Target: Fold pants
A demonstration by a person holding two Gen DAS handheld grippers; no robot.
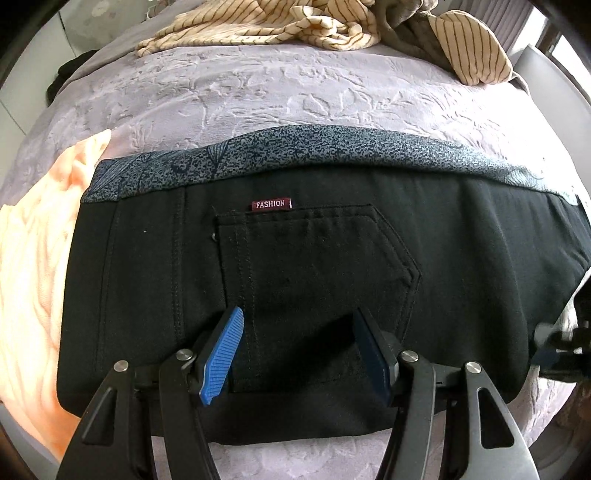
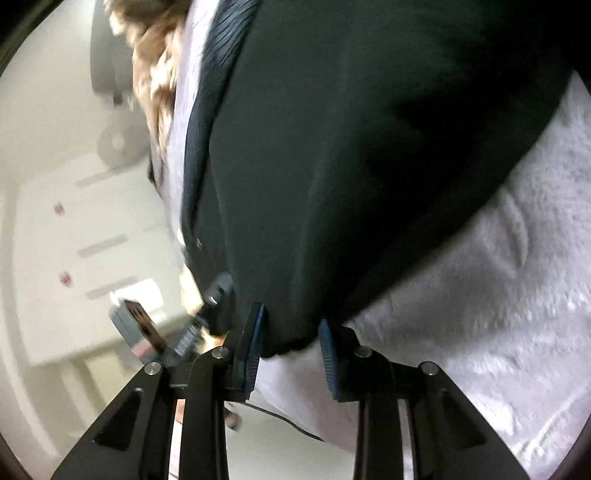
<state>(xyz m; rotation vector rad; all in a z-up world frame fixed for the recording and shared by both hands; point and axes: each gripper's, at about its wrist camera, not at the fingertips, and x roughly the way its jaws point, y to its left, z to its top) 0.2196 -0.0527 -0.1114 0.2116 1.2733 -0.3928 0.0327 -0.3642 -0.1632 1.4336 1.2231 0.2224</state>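
1. Left wrist view: black pants (image 1: 295, 280) lying folded across the near part of a lilac bedspread (image 1: 258, 99), back pocket (image 1: 317, 280) up, red label (image 1: 270, 204) just above the pocket.
2. Grey patterned cloth (image 1: 295, 147) showing along the far edge of the pants; peach cloth (image 1: 33, 280) at the left edge of the bed; striped cloth (image 1: 280, 26) bunched at the far edge.
3. Left claw (image 1: 297, 354) spread wide over the near part of the pocket, blue pads (image 1: 223, 358) on either side, nothing held.
4. Right wrist view, blurred: pants (image 2: 369, 147) draped on the bedspread (image 2: 498, 295), one corner reaching down between the pads.
5. Right claw (image 2: 291, 349) partly open around that corner; cannot tell whether pinched.
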